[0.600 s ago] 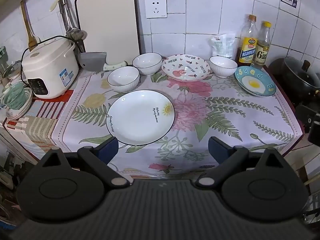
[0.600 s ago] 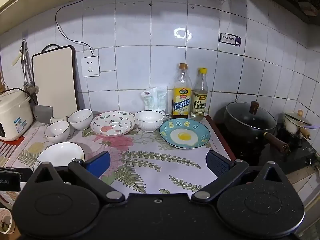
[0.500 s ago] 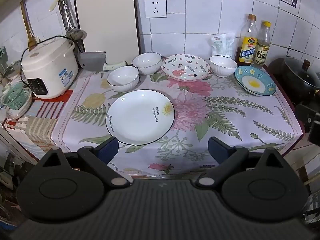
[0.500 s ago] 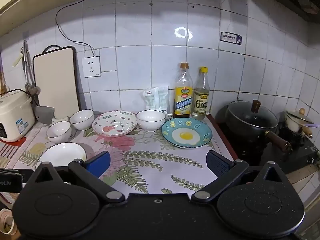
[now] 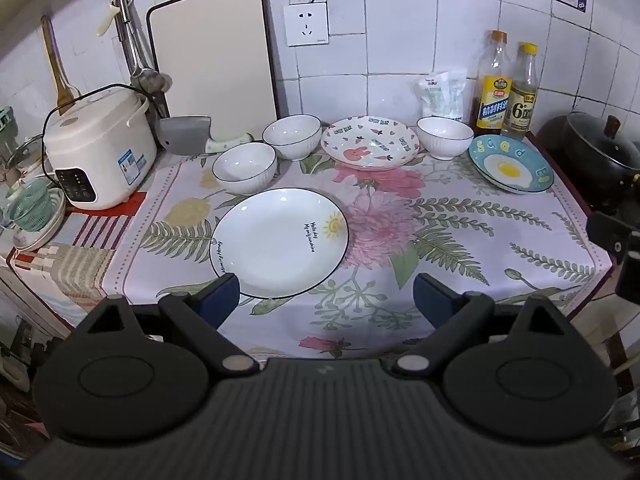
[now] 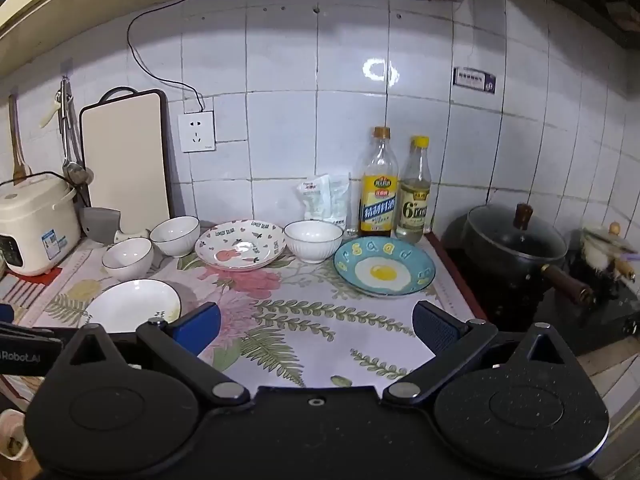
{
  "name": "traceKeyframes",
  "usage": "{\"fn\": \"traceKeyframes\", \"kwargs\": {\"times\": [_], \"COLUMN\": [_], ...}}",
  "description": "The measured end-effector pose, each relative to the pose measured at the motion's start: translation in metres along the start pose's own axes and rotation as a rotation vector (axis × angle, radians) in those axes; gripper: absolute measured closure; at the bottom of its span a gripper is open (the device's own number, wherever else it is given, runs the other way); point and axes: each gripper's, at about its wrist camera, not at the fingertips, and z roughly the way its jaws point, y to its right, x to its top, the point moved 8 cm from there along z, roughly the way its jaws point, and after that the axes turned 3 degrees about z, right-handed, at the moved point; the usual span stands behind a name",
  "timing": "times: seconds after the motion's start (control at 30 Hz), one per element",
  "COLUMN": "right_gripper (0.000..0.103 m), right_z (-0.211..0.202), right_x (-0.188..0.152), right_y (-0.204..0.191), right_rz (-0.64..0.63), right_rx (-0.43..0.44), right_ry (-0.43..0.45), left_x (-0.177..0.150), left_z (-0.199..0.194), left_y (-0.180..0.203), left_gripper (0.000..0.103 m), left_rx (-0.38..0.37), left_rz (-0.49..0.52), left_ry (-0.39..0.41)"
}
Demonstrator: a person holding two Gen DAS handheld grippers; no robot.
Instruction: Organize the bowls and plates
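Note:
A large white plate (image 5: pixel 279 240) lies on the floral cloth, just beyond my open, empty left gripper (image 5: pixel 326 300). Behind it stand two white bowls (image 5: pixel 245 167) (image 5: pixel 292 137), a pink rabbit plate (image 5: pixel 370 147), a third white bowl (image 5: pixel 445 137) and a blue egg plate (image 5: pixel 511 168). In the right wrist view my right gripper (image 6: pixel 316 326) is open and empty, held above the cloth in front of the blue egg plate (image 6: pixel 384 266), with the third bowl (image 6: pixel 314 240), the rabbit plate (image 6: pixel 240 244) and the white plate (image 6: pixel 132 304) to its left.
A rice cooker (image 5: pixel 98 148), a cleaver (image 5: pixel 186 134) and a cutting board (image 5: pixel 214 60) stand at the back left. Two bottles (image 5: pixel 494 84) (image 5: pixel 522 88) and a bag (image 5: pixel 442 94) line the back wall. A black pot (image 6: pixel 516 244) sits on the stove at right.
The right wrist view has shifted slightly: the gripper has tilted up a little. The left gripper and all dishes have not moved.

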Motion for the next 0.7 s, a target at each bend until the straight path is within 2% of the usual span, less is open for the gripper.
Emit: {"fn": "traceKeyframes", "kwargs": {"times": [0.33, 0.7], "right_gripper": [0.000, 0.000], "right_z": [-0.007, -0.003], "right_x": [-0.002, -0.008], "right_y": [-0.007, -0.007], "right_rz": [-0.065, -0.061], "right_rx": [-0.011, -0.008], "right_ry": [0.057, 0.046], "left_x": [-0.008, -0.010], "left_z": [0.003, 0.003], "left_y": [-0.001, 0.000], "left_gripper": [0.006, 0.006], "left_rx": [-0.022, -0.022], "left_rz": [-0.023, -0.022], "left_ry": [0.061, 0.078]}}
